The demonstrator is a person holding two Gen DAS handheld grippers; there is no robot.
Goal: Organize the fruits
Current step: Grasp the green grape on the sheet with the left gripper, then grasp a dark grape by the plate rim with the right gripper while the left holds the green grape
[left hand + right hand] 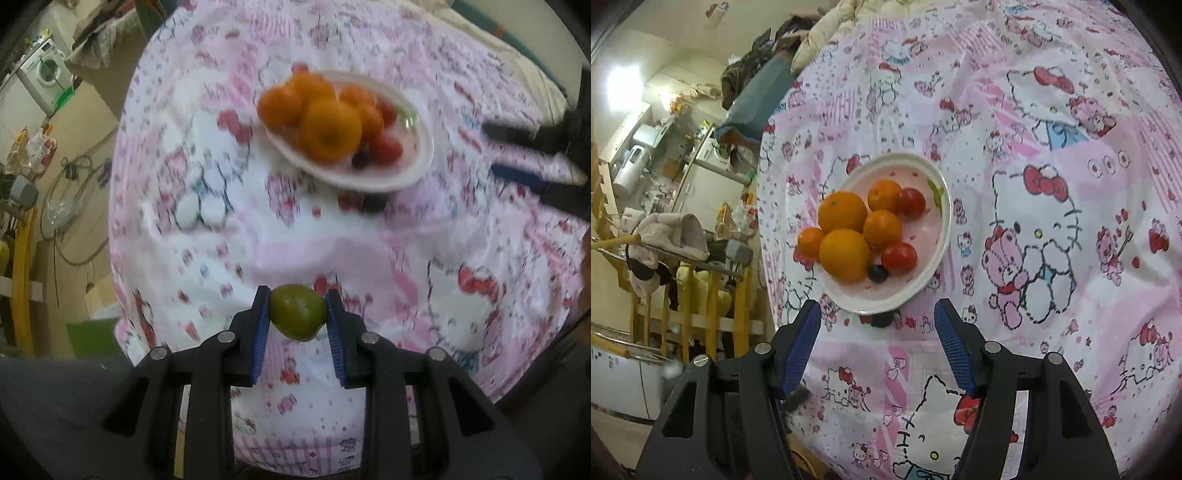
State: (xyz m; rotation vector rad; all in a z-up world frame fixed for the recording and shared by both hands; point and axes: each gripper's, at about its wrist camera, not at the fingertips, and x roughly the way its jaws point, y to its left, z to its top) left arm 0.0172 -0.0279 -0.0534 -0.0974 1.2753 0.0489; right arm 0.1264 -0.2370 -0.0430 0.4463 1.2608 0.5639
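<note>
Left gripper [297, 314]: I've got it clamped on a green fruit [297, 312], pinched between both blue pads and held up over the bedsheet [207, 258], short of the plate.

Plate [424, 147]: sits mid-sheet, already piled with oranges [330, 129], a couple of tomatoes [386, 147] and a small dark berry [361, 158]. Bare patch is on its right side, near the rim.

Loose berry [881, 319]: one dark one lies on the sheet, just beside the plate's near rim.

Right gripper [878, 345]: fingers spread wide, holding nothing, hovering near that loose berry.

How I'd do it: carry the green one low over the bare patch and let go gently, since the oranges look ready to roll.

Writing: none I can read, just cartoon cats on the sheet; left view's blurry.
</note>
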